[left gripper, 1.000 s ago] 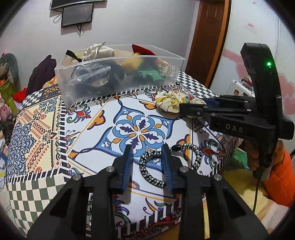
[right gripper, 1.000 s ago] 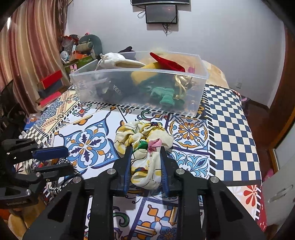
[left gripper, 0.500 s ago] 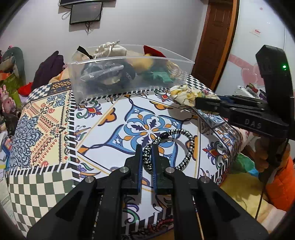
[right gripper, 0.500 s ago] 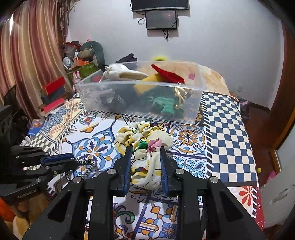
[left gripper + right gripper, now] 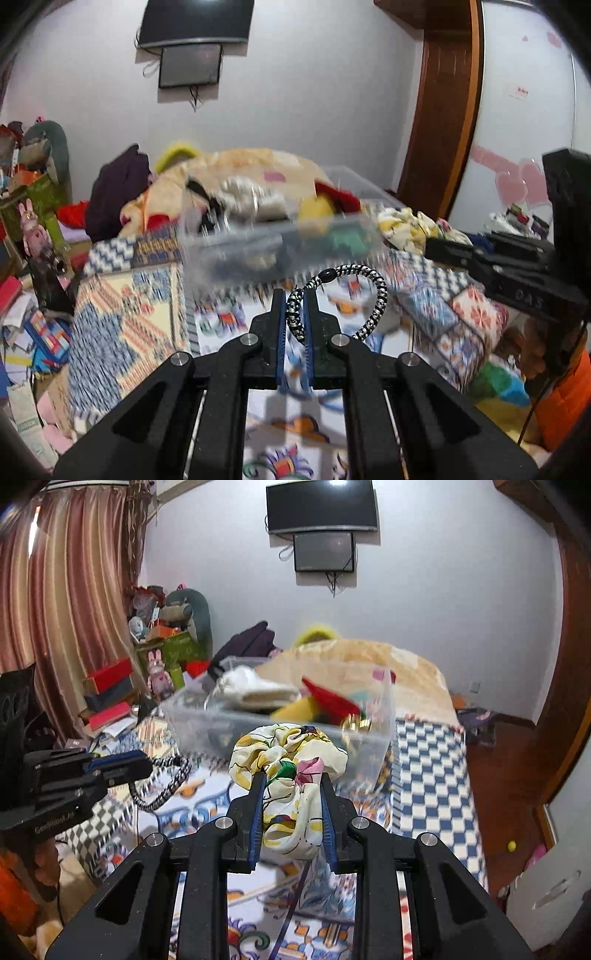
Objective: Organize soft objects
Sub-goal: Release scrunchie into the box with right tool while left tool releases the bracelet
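Carry step, judged. Left gripper point(image 5: 294, 310) clamps black-and-white braided hair tie point(image 5: 364, 295), frame centre; right gripper point(image 5: 291, 805) pinches floral scrunchie point(image 5: 291, 760), centre. Next: release both over clear plastic bin point(image 5: 369, 738), mid-frame.

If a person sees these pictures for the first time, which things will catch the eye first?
First, the floral scrunchie, bright yellow and white, squeezed in the right tongs in front of the clear plastic bin. Next, the black-and-white braided hair tie, pinched in the left tongs and looping out to their right. Behind both, the bin is heaped with soft things.
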Motion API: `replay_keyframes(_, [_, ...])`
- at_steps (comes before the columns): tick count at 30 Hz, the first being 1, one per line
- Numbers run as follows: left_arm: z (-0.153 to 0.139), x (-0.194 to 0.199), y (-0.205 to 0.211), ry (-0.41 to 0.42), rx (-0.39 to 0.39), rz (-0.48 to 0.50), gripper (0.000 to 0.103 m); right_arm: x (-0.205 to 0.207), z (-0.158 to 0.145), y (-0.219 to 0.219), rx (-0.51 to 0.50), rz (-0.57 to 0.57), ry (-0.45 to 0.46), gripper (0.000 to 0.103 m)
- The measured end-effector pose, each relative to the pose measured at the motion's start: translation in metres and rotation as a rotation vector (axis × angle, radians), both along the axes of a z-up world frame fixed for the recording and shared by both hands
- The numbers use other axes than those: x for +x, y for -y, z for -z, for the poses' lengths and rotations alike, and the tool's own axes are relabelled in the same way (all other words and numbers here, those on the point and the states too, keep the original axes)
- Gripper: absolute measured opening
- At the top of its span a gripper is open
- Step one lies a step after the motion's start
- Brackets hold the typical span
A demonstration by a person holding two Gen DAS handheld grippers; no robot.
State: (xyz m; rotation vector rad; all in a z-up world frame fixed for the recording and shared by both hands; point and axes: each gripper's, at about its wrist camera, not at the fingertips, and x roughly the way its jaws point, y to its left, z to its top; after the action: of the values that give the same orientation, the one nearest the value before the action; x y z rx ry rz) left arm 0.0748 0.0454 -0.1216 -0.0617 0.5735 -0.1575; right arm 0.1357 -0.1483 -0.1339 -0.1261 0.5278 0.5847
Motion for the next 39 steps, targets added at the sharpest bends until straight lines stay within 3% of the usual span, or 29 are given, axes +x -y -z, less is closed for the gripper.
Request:
replay_keyframes(9, [-0.037,0.032,-0.016,0.099,-0.015,-0.076,0.008,0.02,-0.032,-0.011,0.047,0.004,0.081,0.024])
replay_keyframes(15, [-0.046,0.058,-0.026,0.124,-0.031,-0.131,0.008,0.042,-0.037,-0.031,0.062,-0.003,0.082,0.024])
replay_keyframes(22, [-0.033,0.086,-0.036,0.105,-0.012,-0.212,0.008,0.061,-0.025,-0.055,0.047,-0.016,0.043,0.024])
replay_keyframes(33, [0.006,0.112,-0.053,0.003,-0.045,-0.243,0.008,0.084,0.009,-0.082,-0.007,-0.038,-0.056,0.024])
replay_keyframes(37, [0.009,0.11,-0.053,0.002,-0.048,-0.234,0.008,0.085,0.013,-0.081,-0.015,-0.029,-0.077,0.027])
replay_keyframes(39, [0.009,0.109,-0.051,0.0,-0.045,-0.227,0.008,0.085,0.012,-0.079,-0.015,-0.032,-0.082,0.034])
